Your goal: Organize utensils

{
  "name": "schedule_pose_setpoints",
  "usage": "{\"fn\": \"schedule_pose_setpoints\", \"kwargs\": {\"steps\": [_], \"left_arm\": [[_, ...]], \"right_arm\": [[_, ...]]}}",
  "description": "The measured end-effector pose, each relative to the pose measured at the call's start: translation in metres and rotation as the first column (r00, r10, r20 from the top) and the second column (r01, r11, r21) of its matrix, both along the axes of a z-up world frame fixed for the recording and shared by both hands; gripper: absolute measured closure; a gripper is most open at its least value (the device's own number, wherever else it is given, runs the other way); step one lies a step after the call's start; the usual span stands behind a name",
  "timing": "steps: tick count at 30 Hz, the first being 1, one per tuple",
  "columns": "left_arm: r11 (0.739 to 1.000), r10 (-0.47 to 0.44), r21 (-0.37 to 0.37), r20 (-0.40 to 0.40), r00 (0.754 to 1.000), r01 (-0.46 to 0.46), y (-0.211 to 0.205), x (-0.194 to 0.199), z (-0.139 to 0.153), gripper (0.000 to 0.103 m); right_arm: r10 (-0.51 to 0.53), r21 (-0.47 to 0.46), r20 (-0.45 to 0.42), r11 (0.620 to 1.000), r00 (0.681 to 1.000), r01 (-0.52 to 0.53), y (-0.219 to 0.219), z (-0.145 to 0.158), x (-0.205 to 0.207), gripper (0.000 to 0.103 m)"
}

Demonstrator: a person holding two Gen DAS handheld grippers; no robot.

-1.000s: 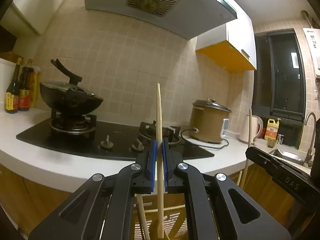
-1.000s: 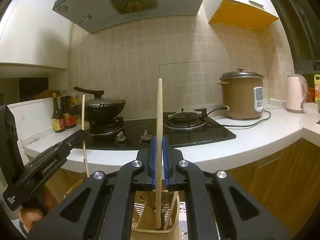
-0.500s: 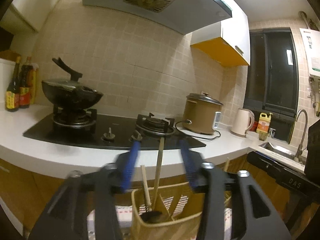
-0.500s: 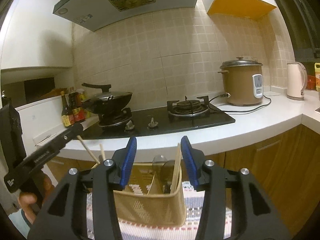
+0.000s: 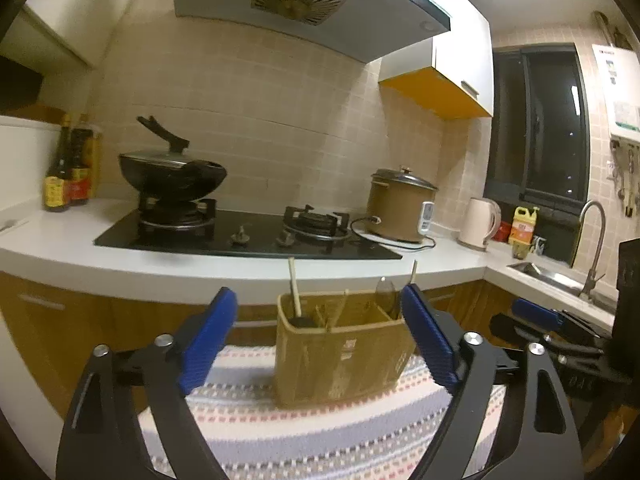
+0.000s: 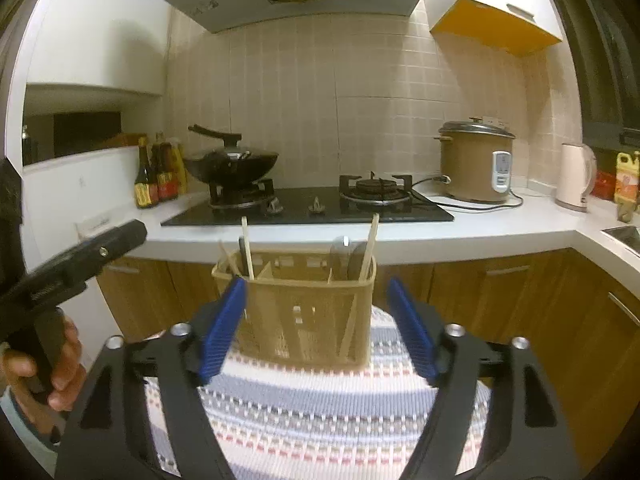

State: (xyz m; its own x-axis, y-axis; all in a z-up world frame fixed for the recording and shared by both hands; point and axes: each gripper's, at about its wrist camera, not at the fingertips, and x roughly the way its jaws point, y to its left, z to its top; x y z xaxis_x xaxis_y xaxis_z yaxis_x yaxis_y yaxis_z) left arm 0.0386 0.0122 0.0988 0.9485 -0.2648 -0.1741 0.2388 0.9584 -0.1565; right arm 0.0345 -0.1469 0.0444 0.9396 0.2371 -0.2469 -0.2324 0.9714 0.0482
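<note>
A tan, slotted plastic utensil caddy (image 5: 340, 350) is seen standing upright on a striped woven cloth (image 5: 304, 432) that covers the surface, near its far edge, with the wooden cabinet fronts just behind. Pale wooden chopsticks (image 6: 247, 249) and a few darker utensils are held upright in its compartments; one chopstick is leaned against the right-hand wall of the caddy in the right wrist view. The left hand-held gripper (image 5: 320, 340) is released, its blue-padded jaws opening, with nothing pressed between the pads although the caddy is framed in the gap beyond them. The right hand-held gripper (image 6: 320, 324) is likewise released and opening, and no utensil is gripped. The dropping-in step is judged to be done. Trouble could be caused by the light caddy itself: were a widening jaw or a passing finger brought against its rim, it could be tipped or slid on the soft cloth and the chopsticks spilled. The leaning chopstick could also be knocked out by a careless pass. Whether further utensils remain outside the caddy cannot be told.
</note>
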Motion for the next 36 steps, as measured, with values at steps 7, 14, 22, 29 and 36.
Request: {"fn": "schedule_pose_setpoints", "kwargs": {"steps": [7,14,22,29,36], "left_arm": [[0.990,0.129,0.065,-0.025,0.991,-0.127,-0.013,-0.032,-0.037,0.008],[0.980,0.191,0.057,-0.004,0.982,-0.191,-0.013,-0.033,-0.072,0.008],[0.966,0.239,0.110,-0.023,0.971,-0.235,-0.016,-0.025,-0.084,0.008],[0.961,0.246,0.133,-0.022,0.969,-0.241,-0.018,-0.025,-0.086,0.008],[0.958,0.258,0.140,-0.024,0.966,-0.252,-0.018,-0.026,-0.087,0.008]], "right_arm": [[-0.116,0.018,0.004,0.993,0.993,0.116,-0.002,-0.039,-0.021,0.019],[-0.155,0.021,0.054,0.988,0.986,0.154,0.000,-0.057,-0.025,0.013],[-0.172,-0.072,0.076,0.982,0.982,0.177,0.010,-0.069,-0.023,0.010],[-0.195,-0.116,0.080,0.972,0.978,0.203,0.014,-0.074,-0.025,0.008],[-0.194,-0.111,0.050,0.974,0.980,0.199,0.012,-0.078,-0.019,0.008]]}}
